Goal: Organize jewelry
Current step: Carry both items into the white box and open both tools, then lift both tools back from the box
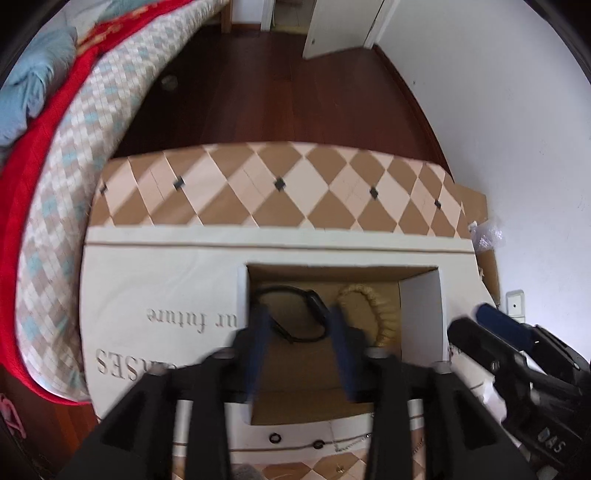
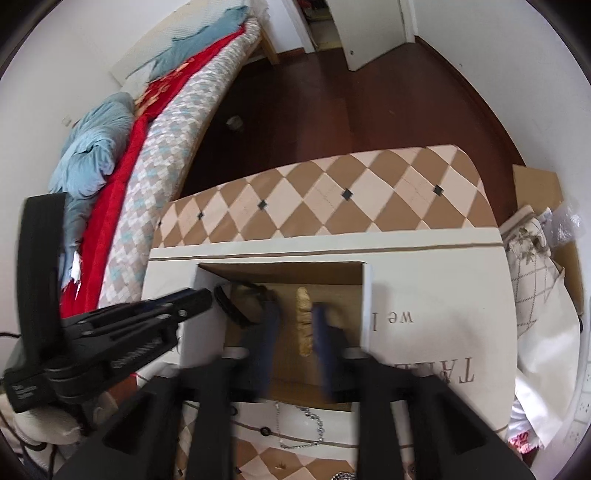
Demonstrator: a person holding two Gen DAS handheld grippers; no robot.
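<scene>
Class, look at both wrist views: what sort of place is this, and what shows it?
Most likely a bedroom at home: a bed with a checked quilt and red blanket, a dark wooden floor, and an open door.

A bed with a diamond-checked quilt stands left of the dark reddish wooden floor. On the quilt lie a red blanket and a crumpled light-blue cloth. Beyond the floor, a white door stands ajar.

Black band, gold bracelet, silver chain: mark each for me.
Black band [image 1: 295, 334], left wrist view, near strap curve.
Gold bracelet [image 2: 303, 325], right wrist view, mid-length.
Silver chain [image 2: 316, 424], right wrist view, links before the box opening.
</scene>
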